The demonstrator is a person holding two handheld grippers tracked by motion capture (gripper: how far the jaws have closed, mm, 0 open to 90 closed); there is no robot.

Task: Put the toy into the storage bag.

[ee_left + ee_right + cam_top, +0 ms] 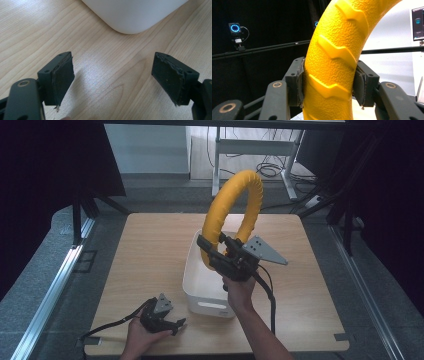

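Light wood surface, dark curtains either side, grey floor and a desk frame behind. White bin sits mid-surface, long axis running away from me. My right tool is pinching the yellow ring low on its left side; ring stands upright above the bin's far half, lifted, top well over the bin rim. In the right gripper view both pads press flat against the ring's textured, ridged band, one on each flank. My left tool rests low at the near edge of the surface, just beside the bin's near-left corner, jaws spread wide with nothing but bare wood between them; bin corner sits just ahead.
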